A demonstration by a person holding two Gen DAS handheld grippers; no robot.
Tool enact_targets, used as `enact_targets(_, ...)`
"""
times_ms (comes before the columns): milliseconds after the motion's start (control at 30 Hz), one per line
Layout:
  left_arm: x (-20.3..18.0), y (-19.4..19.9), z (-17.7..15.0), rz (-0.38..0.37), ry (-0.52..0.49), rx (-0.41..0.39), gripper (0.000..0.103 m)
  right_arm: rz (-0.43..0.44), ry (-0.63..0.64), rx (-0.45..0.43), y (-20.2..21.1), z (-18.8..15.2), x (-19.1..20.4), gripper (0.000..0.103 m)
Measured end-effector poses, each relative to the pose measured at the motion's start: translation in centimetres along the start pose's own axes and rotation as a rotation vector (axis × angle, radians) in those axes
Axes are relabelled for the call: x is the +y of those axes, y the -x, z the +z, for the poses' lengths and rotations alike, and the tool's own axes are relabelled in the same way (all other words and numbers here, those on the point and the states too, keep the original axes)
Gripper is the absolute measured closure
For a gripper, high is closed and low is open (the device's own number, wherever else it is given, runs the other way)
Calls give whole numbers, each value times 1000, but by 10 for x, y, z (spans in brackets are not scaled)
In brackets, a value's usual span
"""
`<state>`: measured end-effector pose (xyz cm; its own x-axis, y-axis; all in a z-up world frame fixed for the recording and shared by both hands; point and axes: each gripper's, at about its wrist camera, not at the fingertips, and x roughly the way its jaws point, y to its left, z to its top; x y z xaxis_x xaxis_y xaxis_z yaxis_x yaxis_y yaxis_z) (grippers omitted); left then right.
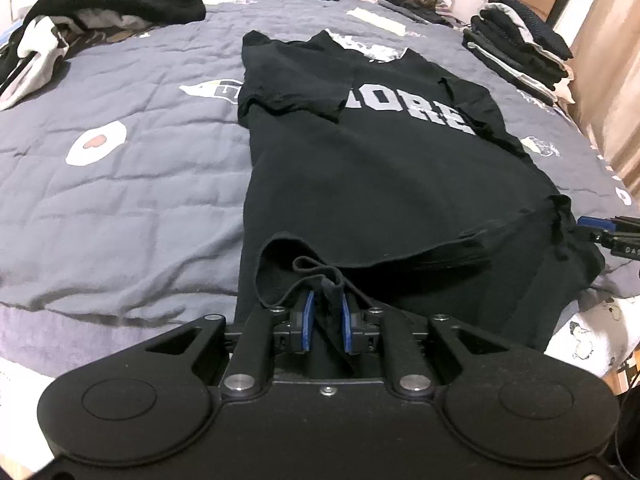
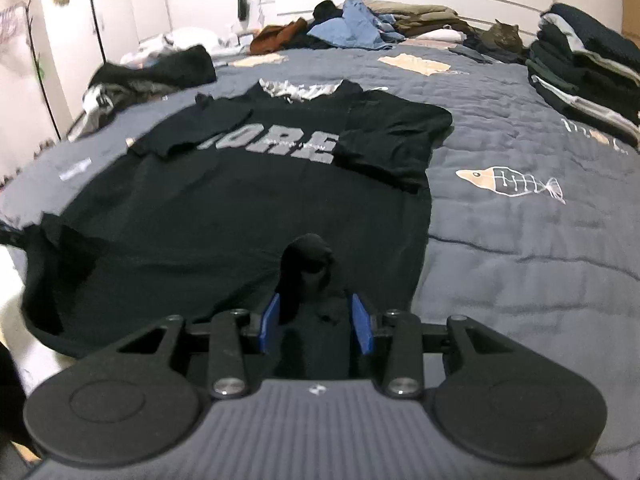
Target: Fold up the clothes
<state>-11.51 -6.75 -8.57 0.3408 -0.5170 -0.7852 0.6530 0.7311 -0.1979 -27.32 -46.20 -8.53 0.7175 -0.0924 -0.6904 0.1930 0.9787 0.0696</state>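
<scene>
We had the black tee point(image 1: 360, 168) lying flat mid-quilt point(image 1: 140, 168), sleeves tucked in, and both the left gripper point(image 1: 325, 312) and right gripper point(image 2: 316, 312) were pinching its floppy, lightweight hem at the near corners, which seemed the sensible spot to grab.

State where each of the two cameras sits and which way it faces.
Left wrist: rides the left gripper at the black printed T-shirt's near hem, facing up the grey quilted bed; its blue pads pinch the hem, and the right gripper shows at the right edge.
Right wrist: rides the right gripper at the same hem, facing the headboard; bunched fabric sits between its pads.
Shared: the T-shirt, the folded stack, the cat.
</scene>
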Motion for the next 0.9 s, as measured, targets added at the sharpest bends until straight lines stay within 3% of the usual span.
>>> enact_targets(133, 1, -3, 1, 7, 5, 11, 88, -37, 101, 26, -15, 2, 7, 64)
enact_targets(367, 1, -9, 2, 28, 8, 36, 88, -21, 140, 17, -34, 12, 10, 63)
enact_targets(700, 1, -18, 5, 39, 22, 64, 86, 56, 12, 13, -42, 12, 6, 64)
enact_targets(800, 2, -18, 5, 30, 28, 58, 87, 77, -39, 12, -43, 12, 3, 78)
enact_targets(833, 3, -17, 5, 27, 30, 56, 87, 82, -70, 5, -42, 12, 0, 93)
enact_targets(900, 3, -16, 5, 22, 33, 49, 93, 90, -133, -11, -39, 13, -6, 99)
